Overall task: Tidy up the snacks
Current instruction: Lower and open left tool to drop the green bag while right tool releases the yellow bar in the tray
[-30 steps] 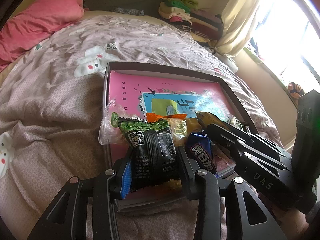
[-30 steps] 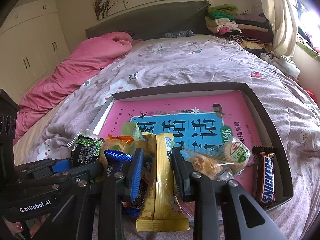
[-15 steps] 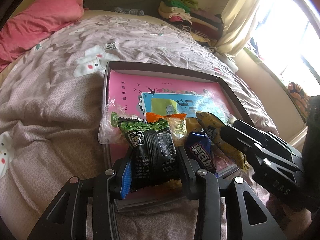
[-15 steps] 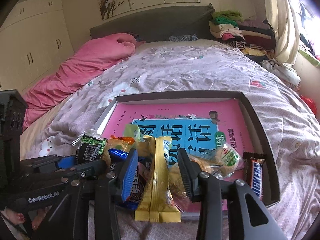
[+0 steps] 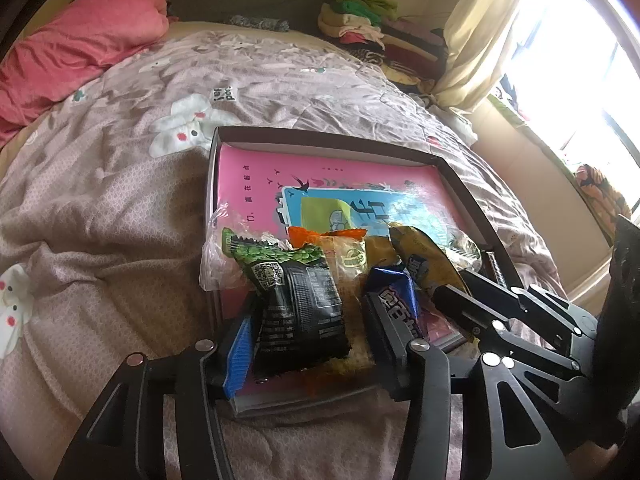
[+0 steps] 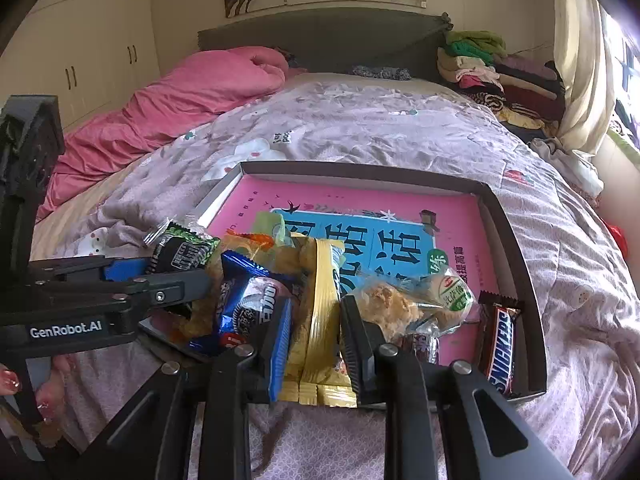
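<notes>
A shallow box (image 6: 516, 248) holds a pink book (image 6: 460, 220) under piled snacks. The left gripper (image 5: 308, 340), opening, straddles a black packet (image 5: 300, 312); the right gripper (image 6: 314, 332), closing, pinches a yellow packet (image 6: 320, 320).

- black snack packet (image 5: 298, 312): glossy crinkled plastic film
- yellow wrapper (image 6: 322, 312): shiny plastic
- pink book cover (image 5: 256, 184): smooth, glossy paper
- bedspread (image 5: 100, 208): soft matt cloth

Daylight from the blown-out window (image 5: 580, 92) at right; sharp centre, fisheye-bent dark corners

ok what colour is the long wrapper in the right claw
Yellow: the long yellow snack wrapper sits between the right claw's pads, clearest in the right wrist view.
</notes>
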`<state>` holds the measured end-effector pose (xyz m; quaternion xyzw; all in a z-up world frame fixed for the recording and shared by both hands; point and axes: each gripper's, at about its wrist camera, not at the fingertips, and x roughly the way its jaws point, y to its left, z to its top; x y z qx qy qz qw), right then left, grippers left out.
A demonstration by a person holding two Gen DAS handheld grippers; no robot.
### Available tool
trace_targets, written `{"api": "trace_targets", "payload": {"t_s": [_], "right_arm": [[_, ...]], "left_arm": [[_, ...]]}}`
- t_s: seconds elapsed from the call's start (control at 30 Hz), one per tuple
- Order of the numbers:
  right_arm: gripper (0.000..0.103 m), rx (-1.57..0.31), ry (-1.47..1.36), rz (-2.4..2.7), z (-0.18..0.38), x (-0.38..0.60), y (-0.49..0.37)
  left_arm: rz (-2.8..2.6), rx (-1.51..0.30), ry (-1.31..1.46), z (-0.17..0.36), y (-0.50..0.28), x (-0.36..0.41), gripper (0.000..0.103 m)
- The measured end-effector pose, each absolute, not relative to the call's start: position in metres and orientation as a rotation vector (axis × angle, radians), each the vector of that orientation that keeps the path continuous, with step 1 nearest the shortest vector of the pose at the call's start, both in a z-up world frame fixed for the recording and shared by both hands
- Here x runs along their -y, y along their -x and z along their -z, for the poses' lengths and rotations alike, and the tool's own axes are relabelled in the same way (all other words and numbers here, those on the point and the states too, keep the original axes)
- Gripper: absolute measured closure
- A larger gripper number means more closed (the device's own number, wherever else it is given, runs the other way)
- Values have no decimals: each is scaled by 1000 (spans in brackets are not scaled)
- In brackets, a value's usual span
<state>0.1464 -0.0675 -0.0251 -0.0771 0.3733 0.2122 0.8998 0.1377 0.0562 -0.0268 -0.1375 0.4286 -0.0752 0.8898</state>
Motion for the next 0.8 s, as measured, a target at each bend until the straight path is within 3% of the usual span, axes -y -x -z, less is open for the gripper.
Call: {"api": "trace_targets", "payload": {"t_s": [0.43,0.57,0.8], "right_arm": [[77,-773,140,-433,24,72,-147],[77,-774,126,-433,21,74,-148],[77,-759,111,-434,10,75,-147]], "left_arm": [[162,-890,267,21,-135,-53,38],[168,-883,262,16,-133,-53,31],[167,-865,259,8,-127,-55,28]]}}
